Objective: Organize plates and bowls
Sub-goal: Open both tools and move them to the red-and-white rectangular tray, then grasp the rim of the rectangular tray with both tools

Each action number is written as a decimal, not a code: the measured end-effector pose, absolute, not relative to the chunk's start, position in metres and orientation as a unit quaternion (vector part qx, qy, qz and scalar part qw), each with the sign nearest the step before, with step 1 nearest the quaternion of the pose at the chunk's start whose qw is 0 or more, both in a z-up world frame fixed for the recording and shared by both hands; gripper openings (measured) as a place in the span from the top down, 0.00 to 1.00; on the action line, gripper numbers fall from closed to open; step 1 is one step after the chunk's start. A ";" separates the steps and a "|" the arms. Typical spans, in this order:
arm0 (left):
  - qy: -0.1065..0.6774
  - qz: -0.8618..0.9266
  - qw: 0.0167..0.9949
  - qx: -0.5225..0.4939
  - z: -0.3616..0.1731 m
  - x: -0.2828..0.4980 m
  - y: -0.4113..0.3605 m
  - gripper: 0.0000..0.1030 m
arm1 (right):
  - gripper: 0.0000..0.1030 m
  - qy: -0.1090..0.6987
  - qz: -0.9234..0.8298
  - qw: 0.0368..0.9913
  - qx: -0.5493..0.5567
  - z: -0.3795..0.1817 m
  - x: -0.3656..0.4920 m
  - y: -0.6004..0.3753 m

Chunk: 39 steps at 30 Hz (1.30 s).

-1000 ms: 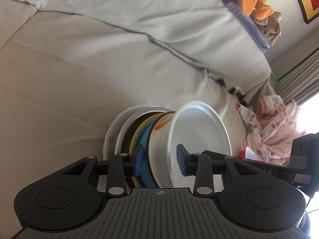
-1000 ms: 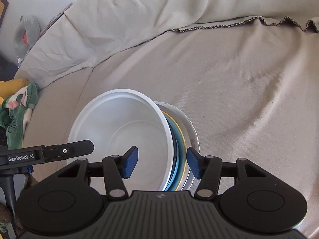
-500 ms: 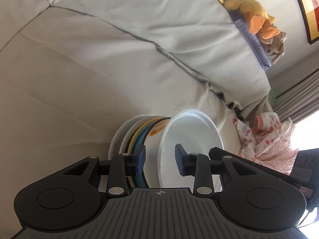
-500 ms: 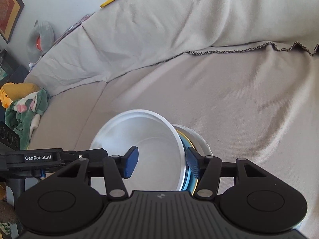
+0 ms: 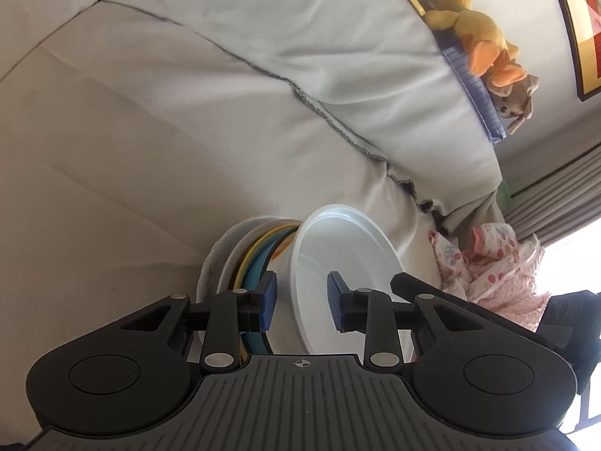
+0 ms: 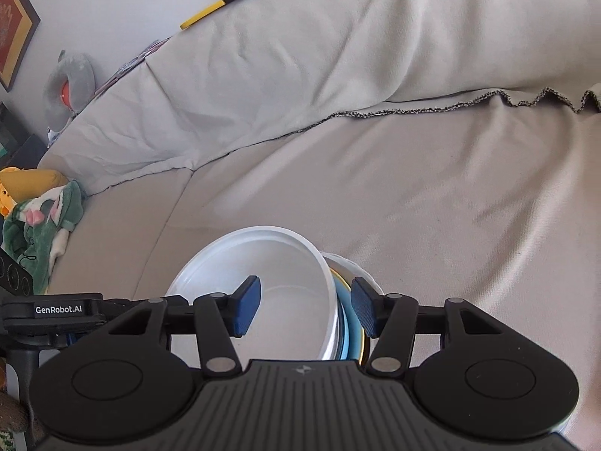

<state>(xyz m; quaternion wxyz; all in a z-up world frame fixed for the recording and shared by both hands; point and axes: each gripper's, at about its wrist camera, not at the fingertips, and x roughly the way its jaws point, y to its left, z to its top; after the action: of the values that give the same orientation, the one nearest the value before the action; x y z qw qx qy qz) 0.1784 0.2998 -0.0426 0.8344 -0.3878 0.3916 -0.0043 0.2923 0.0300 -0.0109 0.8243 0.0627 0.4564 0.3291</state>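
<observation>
A stack of dishes is held off the sofa: a white bowl [image 5: 338,259] sits on top of blue, yellow, black and white plates [image 5: 251,259]. My left gripper [image 5: 302,302] straddles one side of the stack, one pad inside the bowl and one under the plates, shut on it. My right gripper [image 6: 304,308] straddles the opposite side of the white bowl [image 6: 270,263] and plates [image 6: 347,323] the same way. Each view shows the other gripper's finger at the bowl's far rim.
A sofa seat covered with beige cloth [image 6: 432,195] lies below, with its covered backrest [image 6: 300,75] behind. Stuffed toys [image 5: 484,41] sit on the backrest top. A pink patterned cloth [image 5: 488,263] and a green patterned cloth [image 6: 37,225] lie at the sofa's end.
Both grippers have risen with the stack of dishes, which now looks smaller against the sofa. More of the backrest and wall shows. The grips have not changed.
</observation>
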 end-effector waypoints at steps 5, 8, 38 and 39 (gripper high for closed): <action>0.362 0.021 0.868 -0.339 -0.022 0.166 0.286 0.69 | 0.47 0.424 0.323 0.843 0.074 -0.007 0.275 0.000; 0.326 0.032 0.890 -0.316 -0.005 0.155 0.272 0.69 | 0.47 0.397 0.312 0.860 0.075 -0.004 0.260 -0.029; 0.494 -0.162 0.835 -0.179 -0.147 0.300 -0.091 0.70 | 0.65 0.399 0.023 0.892 0.213 -0.147 0.247 -0.338; 0.498 -0.165 0.834 -0.173 -0.148 0.299 -0.093 0.71 | 0.65 0.400 0.033 0.891 0.212 -0.149 0.246 -0.335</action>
<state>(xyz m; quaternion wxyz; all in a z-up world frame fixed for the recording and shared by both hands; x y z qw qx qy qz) 0.2990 -0.0925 -0.1485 0.8338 -0.1731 0.4977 -0.1648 0.2459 -0.3349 -0.1489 0.8909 0.2121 0.4004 0.0326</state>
